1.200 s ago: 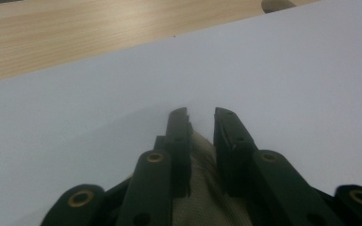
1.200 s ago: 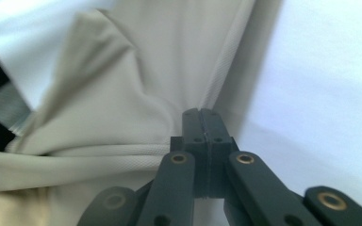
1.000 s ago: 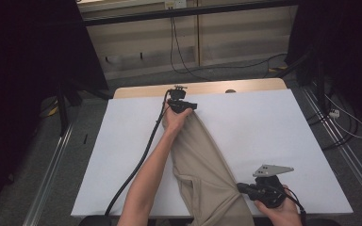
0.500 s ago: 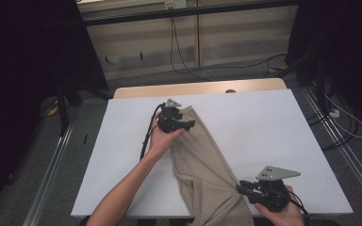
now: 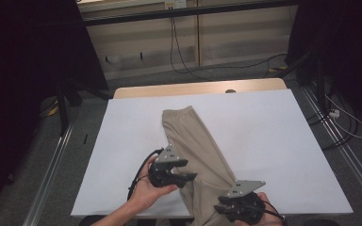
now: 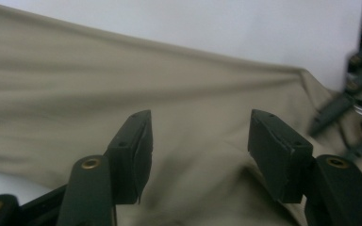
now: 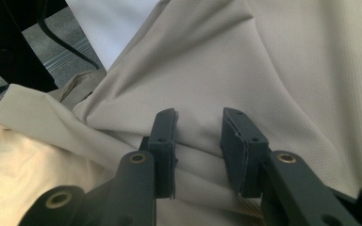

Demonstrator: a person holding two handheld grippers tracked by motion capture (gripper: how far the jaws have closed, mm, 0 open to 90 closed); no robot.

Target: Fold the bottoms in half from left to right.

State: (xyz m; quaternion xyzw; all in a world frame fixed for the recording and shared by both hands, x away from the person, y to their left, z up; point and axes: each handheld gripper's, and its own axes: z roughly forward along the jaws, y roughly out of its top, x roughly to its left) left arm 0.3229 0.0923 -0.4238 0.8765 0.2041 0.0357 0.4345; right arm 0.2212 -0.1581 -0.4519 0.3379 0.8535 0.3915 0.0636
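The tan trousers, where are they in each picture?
High view: the tan trousers lie slantwise mid-table, running off the near edge.
Left gripper view: they spread across the middle, behind the open jaws.
Right gripper view: they cover most of the picture, a fold between the jaws.
Shared landmark: the white table.

High view overhead, facing forward-down on table (image 5: 122, 141); gripper views close; all share beige cloth (image 5: 202, 146).

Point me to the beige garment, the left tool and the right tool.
beige garment (image 5: 202, 141): high view, middle of the cloth laid on the table.
left tool (image 5: 190, 177): high view, midway between its fingertips at the cloth's left edge.
right tool (image 7: 198, 150): right gripper view, midway between its fingertips, over a cloth fold.
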